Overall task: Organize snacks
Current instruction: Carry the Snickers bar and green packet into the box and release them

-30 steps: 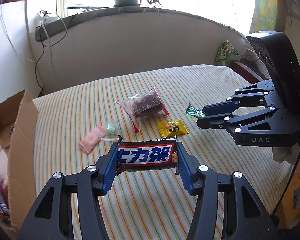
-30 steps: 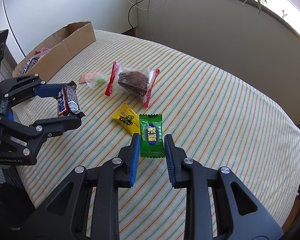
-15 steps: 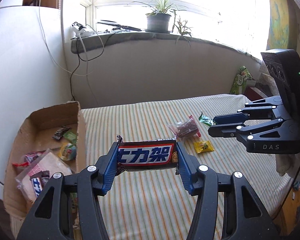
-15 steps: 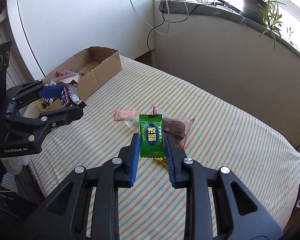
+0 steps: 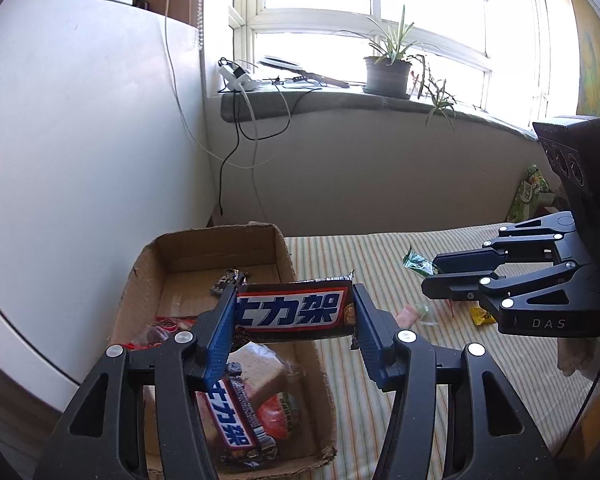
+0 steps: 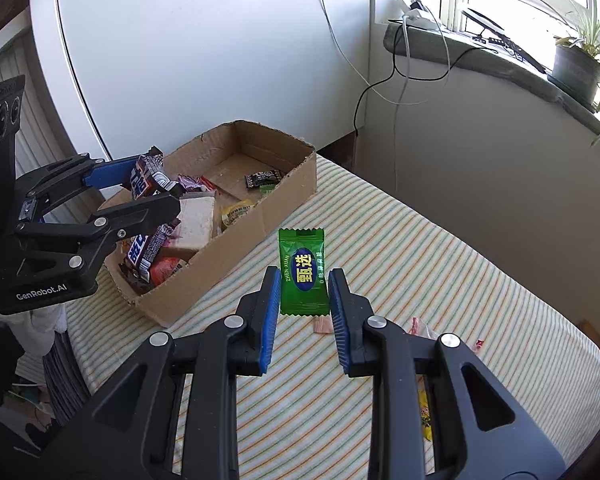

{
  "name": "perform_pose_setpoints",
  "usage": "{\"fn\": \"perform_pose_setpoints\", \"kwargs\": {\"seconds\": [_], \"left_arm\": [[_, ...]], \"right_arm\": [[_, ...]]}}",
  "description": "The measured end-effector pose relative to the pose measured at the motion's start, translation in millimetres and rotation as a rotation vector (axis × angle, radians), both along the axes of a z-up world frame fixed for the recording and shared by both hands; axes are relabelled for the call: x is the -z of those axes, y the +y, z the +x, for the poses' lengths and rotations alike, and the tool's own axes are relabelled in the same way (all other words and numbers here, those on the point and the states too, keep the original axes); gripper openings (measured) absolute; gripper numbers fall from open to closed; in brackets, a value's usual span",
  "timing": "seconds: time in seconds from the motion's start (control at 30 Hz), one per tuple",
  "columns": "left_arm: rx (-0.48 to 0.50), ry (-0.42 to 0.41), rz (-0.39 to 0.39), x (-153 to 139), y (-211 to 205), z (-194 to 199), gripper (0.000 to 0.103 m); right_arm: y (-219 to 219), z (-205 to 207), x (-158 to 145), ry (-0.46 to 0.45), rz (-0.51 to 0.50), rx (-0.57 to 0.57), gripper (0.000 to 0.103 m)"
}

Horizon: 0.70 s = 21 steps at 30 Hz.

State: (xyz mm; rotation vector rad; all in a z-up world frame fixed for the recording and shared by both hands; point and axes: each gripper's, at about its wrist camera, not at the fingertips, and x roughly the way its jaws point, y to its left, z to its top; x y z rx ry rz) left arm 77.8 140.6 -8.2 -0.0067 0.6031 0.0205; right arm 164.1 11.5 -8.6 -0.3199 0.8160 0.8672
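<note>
A striped worktop (image 6: 440, 264) runs below a sunlit window sill with a potted plant (image 5: 388, 74). At lower centre of the left wrist view, the left tongs (image 5: 296, 314) clamp a chocolate bar (image 5: 294, 312) above the cardboard box (image 5: 300, 344) of snacks. In the right wrist view, the right tongs (image 6: 304, 292) pinch a green candy packet (image 6: 303, 272) over the stripes, near the box.

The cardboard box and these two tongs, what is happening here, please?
A person is sorting snacks into the cardboard box. The left tongs hold a chocolate bar above the box, which already contains several snacks. The right tongs hold a green candy packet over the striped table. A few snacks remain on the table.
</note>
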Motion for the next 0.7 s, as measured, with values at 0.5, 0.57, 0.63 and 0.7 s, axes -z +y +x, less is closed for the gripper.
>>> {"fn": "perform_pose_setpoints", "kwargs": {"seconds": [0.5, 0.57, 0.63, 0.7], "left_arm": [[-0.102, -0.013, -0.022, 6, 59, 15, 0.054], [-0.11, -0.008, -0.025, 9, 66, 18, 0.054], [-0.118, -0.005, -0.025, 10, 70, 20, 0.054], [-0.124, 0.0, -0.023, 12, 74, 23, 0.054]], "right_arm": [[73, 11, -2, 0.0, 0.017, -0.063, 0.025], [80, 17, 1, 0.001, 0.013, -0.066, 0.025], [88, 21, 3, 0.009, 0.016, -0.07, 0.025], [96, 25, 4, 0.011, 0.016, -0.072, 0.025]]}}
